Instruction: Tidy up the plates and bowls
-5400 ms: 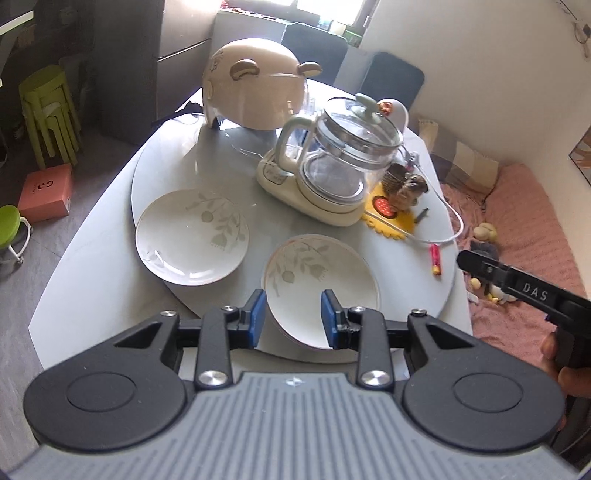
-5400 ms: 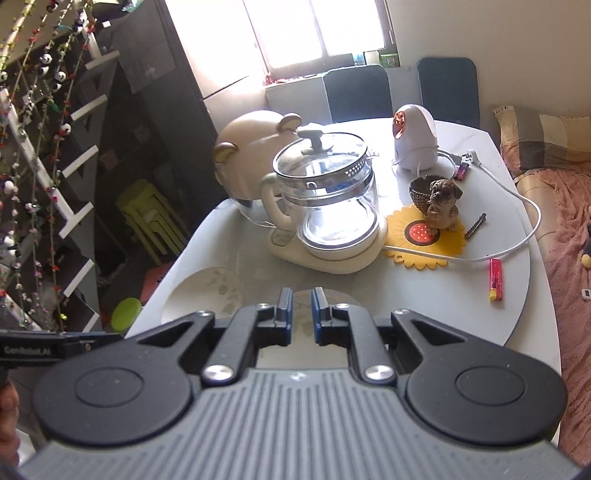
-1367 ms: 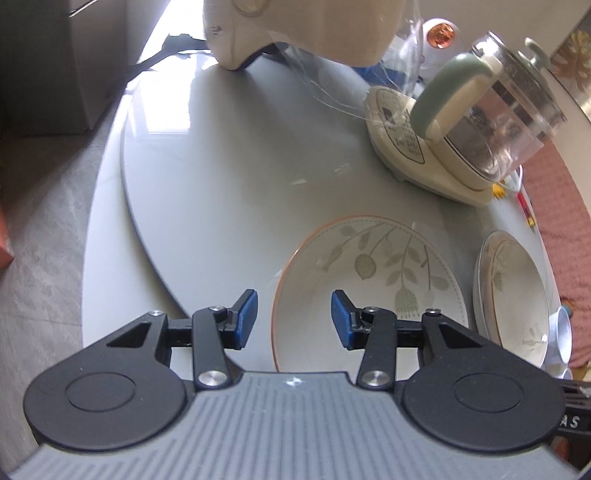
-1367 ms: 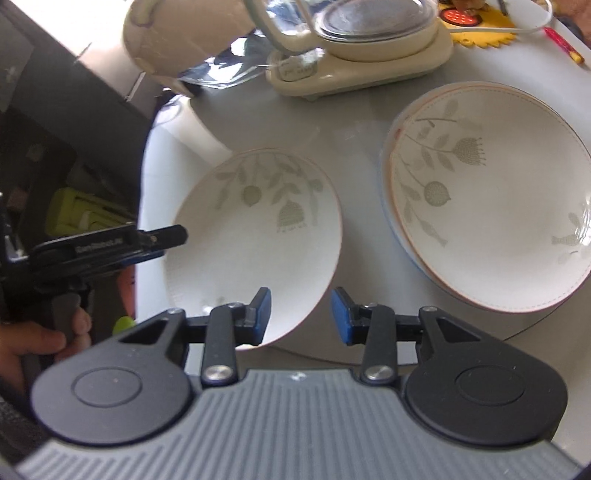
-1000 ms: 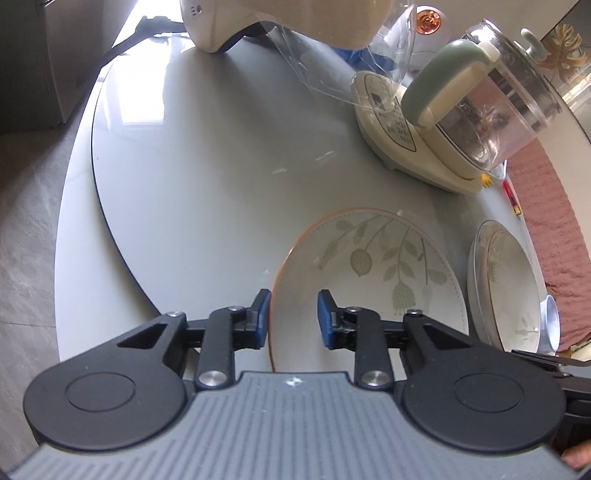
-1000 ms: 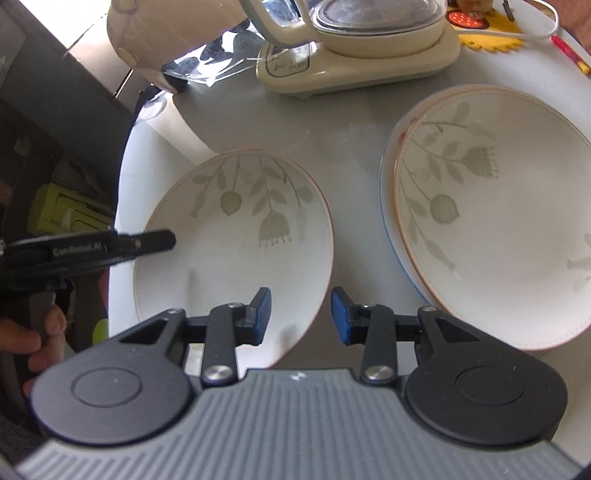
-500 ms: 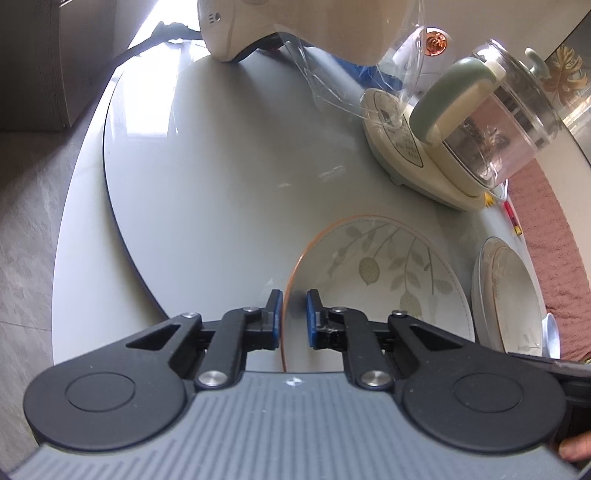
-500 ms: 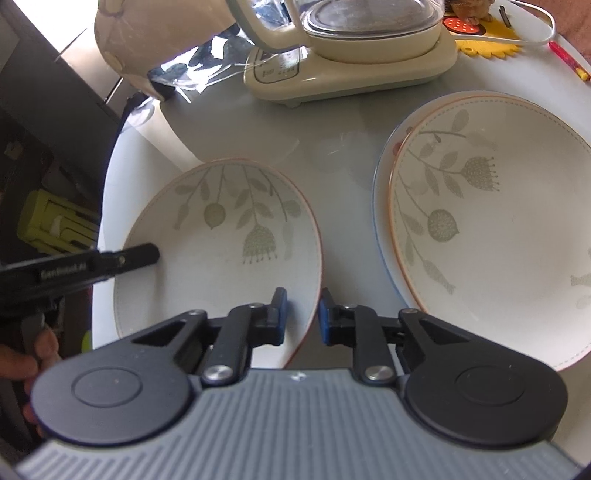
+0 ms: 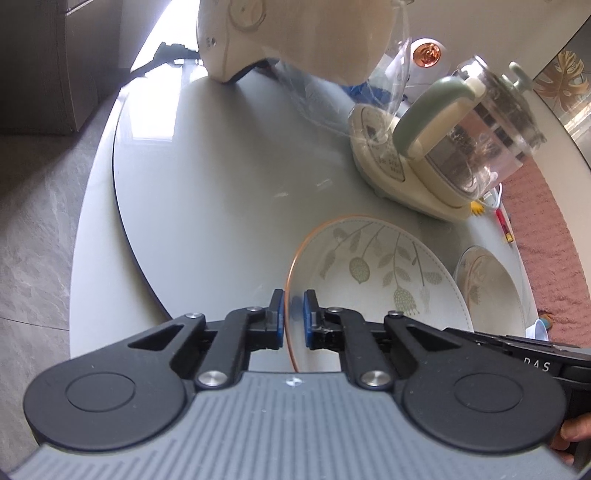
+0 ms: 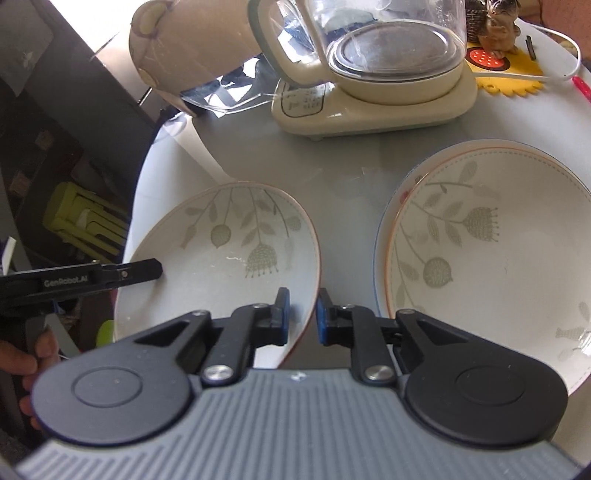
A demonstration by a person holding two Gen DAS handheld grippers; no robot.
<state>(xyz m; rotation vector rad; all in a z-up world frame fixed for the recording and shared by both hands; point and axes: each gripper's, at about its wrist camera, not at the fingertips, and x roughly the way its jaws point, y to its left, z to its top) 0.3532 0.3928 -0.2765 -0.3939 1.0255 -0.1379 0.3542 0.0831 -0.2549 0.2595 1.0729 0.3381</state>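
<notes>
Leaf-print plate (image 10: 229,254) tilted, right rim raised, face toward frame left; left tool (image 9: 293,317) and right tool (image 10: 300,317) both clamped on opposite rims.

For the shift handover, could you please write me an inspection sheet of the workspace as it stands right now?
Surface: pale round table, glossy.
Job's things: leaf-pattern plate gripped at opposite rims; second plate lying flat beside it.
Clutter: glass kettle on its base, cream helmet, sunflower mat, dog figurine, red pen.
Grippers: left gripper and right gripper both clamp the first plate's rim.
Cables: white cable near the mat.
Surroundings: green stools, pink rug.
</notes>
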